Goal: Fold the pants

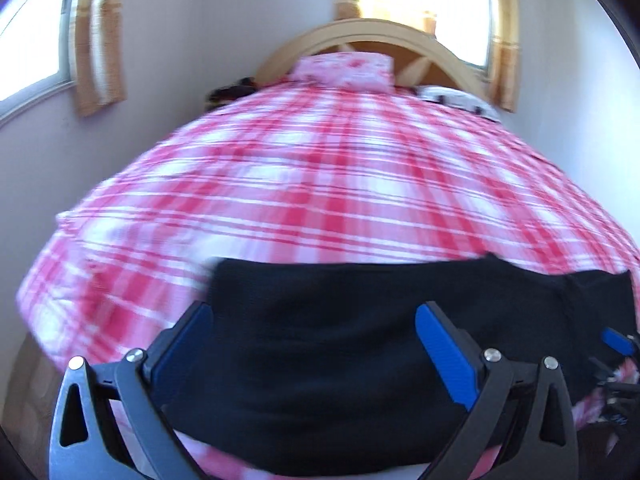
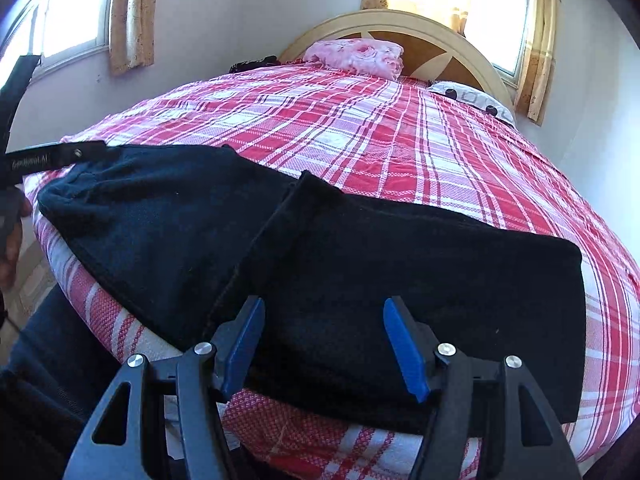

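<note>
The black pants (image 2: 320,248) lie across the near edge of the bed (image 2: 400,140), one part lapped over the other, with the right tongs (image 2: 324,340) and left tongs (image 1: 312,344) both open above them – best gripped at matching edges; the blurred left view hides the cloth's layers.

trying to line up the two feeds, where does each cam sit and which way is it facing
Left wrist: sits on the left gripper, tilted down along its open fingers over the black pants towards the headboard; the picture is blurred, and the right gripper's blue tip shows at the right edge.
Right wrist: sits on the right gripper, open, same downward tilt over the pants' folded part; the left gripper's body and a hand show at the left edge.
Shared: pants, plaid bed cover, pink pillow, headboard, both windows.
</note>
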A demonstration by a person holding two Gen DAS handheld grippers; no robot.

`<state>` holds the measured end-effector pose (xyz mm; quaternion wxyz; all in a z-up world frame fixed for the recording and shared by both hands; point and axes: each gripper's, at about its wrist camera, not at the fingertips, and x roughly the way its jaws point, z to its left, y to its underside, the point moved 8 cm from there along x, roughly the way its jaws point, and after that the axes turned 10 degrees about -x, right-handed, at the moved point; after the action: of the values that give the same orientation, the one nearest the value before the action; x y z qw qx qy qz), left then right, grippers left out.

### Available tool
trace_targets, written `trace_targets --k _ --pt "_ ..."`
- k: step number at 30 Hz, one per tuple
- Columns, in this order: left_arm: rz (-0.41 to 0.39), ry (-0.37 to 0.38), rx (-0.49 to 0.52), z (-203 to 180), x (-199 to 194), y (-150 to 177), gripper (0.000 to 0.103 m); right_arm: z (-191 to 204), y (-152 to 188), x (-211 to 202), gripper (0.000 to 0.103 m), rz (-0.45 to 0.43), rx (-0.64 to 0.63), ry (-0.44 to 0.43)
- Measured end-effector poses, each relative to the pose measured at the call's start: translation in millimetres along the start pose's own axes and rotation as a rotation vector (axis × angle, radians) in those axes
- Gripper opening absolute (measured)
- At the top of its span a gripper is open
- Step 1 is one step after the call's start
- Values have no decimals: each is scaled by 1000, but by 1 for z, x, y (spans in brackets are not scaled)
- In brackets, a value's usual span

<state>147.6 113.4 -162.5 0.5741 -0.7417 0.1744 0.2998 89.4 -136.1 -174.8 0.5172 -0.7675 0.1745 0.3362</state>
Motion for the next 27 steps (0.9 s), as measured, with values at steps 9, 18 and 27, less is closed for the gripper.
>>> trace_targets --k 9,18,27 --pt "125 67 -153 69 37 20 101 2 -4 -8 64 -47 42 16" --pt "112 99 -121 46 44 21 79 8 -4 -12 64 -62 44 18" --pt "75 0 -8 36 29 22 49 8 0 -10 64 -49 42 15"
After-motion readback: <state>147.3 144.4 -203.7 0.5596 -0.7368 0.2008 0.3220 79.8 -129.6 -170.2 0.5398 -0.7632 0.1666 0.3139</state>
